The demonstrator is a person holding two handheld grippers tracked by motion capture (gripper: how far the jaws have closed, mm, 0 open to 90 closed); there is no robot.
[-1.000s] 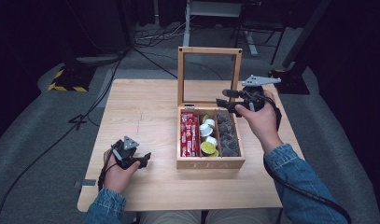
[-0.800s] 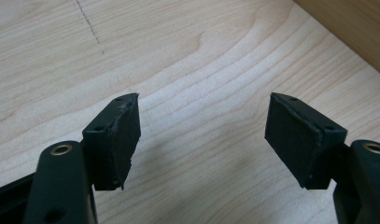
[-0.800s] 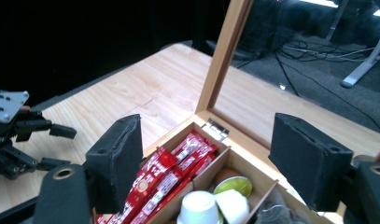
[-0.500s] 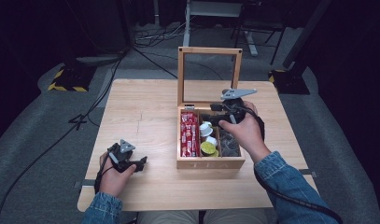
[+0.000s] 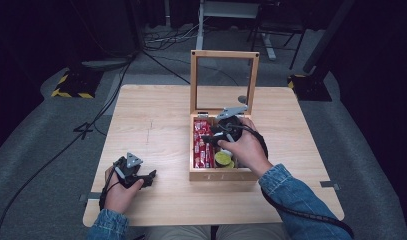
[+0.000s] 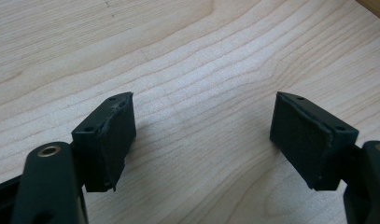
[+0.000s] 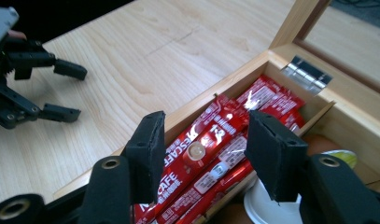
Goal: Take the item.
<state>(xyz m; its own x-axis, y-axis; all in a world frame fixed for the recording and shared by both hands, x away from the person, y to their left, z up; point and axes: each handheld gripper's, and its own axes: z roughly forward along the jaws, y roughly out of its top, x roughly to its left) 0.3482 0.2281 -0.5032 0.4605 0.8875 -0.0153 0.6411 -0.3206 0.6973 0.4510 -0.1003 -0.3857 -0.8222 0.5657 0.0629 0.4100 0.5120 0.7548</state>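
One wooden box [image 5: 221, 172], two grippers — the red sachets [image 7: 211, 154] too overlapped to count.

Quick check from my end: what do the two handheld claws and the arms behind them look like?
Both are black two-jaw tools with flat padded jaws. The left claw and right claw each carry a grey three-cornered plate on top. A black cable trails from the right one. Blue denim sleeves cover both forearms.

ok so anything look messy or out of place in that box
Nothing stands out. The red coffee sachets lie stacked lengthwise in the left compartment of the open wooden box, with nothing spilled. The right gripper hangs open just above them, and the left gripper is open over bare table.
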